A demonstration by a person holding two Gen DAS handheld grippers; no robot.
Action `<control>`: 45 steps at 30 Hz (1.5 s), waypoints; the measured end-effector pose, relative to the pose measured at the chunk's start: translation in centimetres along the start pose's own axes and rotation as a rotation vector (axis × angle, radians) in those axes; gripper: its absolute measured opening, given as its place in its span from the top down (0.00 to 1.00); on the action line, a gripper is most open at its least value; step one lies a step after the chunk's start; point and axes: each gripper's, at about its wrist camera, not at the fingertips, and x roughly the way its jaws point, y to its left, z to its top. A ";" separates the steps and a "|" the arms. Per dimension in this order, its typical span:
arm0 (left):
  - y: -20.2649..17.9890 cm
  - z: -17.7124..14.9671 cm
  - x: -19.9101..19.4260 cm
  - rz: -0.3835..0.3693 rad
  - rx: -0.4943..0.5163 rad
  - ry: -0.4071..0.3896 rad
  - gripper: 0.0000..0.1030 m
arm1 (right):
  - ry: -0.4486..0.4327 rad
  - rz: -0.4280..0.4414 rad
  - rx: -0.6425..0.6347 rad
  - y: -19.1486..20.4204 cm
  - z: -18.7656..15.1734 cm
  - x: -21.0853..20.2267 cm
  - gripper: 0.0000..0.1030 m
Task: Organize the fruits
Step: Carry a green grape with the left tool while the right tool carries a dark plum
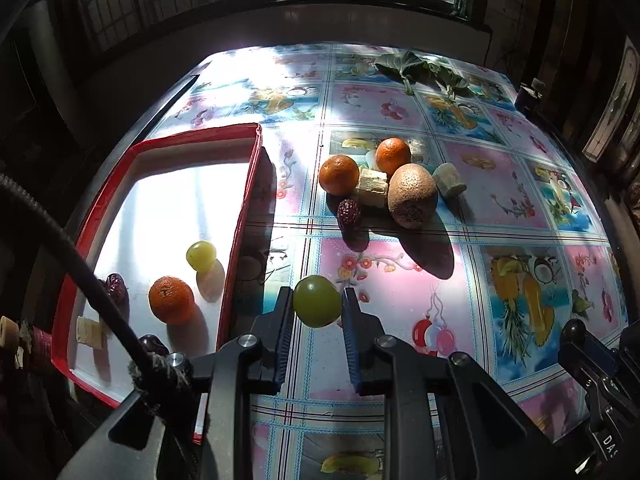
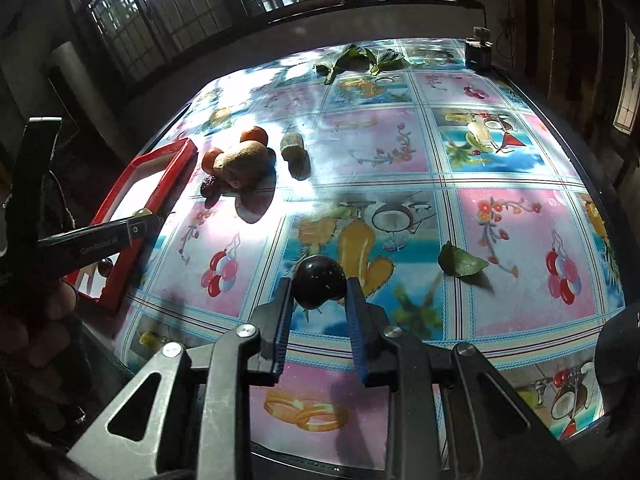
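Observation:
My left gripper is shut on a green grape, held above the table just right of the red tray. The tray holds a green grape, an orange, a red date and a banana piece. On the table lie two oranges, a kiwi, banana pieces and a red date. My right gripper is shut on a dark grape above the table's middle. The fruit pile and tray lie to its far left.
Green leaves lie at the table's far edge, and one leaf lies right of my right gripper. A dark small object stands at the far right corner. The left gripper's body reaches over the tray. Barred windows stand behind.

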 end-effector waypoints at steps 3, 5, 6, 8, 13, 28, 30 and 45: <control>1.1 -0.1 -0.3 0.015 -0.016 -0.009 0.78 | 0.003 0.026 -0.030 1.7 0.6 0.3 0.73; 1.7 -0.1 -0.5 0.025 -0.026 -0.013 0.78 | 0.006 0.046 -0.046 2.8 1.0 0.5 0.73; 2.1 -0.2 -0.6 0.026 -0.031 -0.015 0.78 | 0.008 0.056 -0.056 3.4 1.1 0.6 0.73; 2.8 -0.2 -0.7 0.032 -0.041 -0.019 0.78 | 0.012 0.072 -0.078 4.7 1.3 0.9 0.73; 4.7 -0.2 -1.0 0.047 -0.070 -0.029 0.78 | 0.027 0.103 -0.125 7.3 1.6 1.9 0.73; 10.0 -0.2 -0.8 0.107 -0.144 -0.041 0.78 | 0.055 0.182 -0.227 14.1 3.8 5.1 0.73; 10.7 -0.2 -0.6 0.112 -0.155 -0.039 0.78 | 0.056 0.186 -0.235 14.8 4.1 5.6 0.73; 16.8 0.4 0.0 0.163 -0.275 -0.020 0.78 | 0.072 0.218 -0.292 19.3 6.3 9.1 0.73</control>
